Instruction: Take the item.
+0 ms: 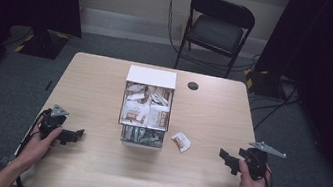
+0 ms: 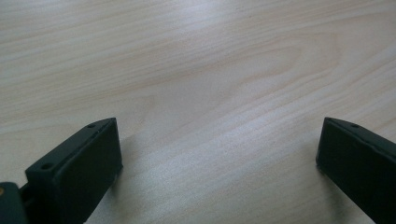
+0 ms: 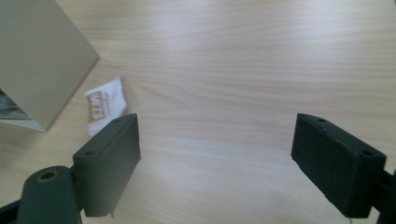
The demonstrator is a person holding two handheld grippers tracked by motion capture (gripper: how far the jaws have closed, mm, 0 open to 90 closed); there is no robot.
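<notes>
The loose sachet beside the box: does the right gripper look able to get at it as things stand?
Probably yes. The sachet lies alone on the table, beside the box, and the right gripper is open with bare wood between them.

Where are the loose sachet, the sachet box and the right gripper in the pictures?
loose sachet (image 1: 181, 141), high view, middle of the packet.
sachet box (image 1: 151, 76), high view, white top panel at its far end.
right gripper (image 3: 215, 156), right gripper view, midway between its open jaws.
</notes>
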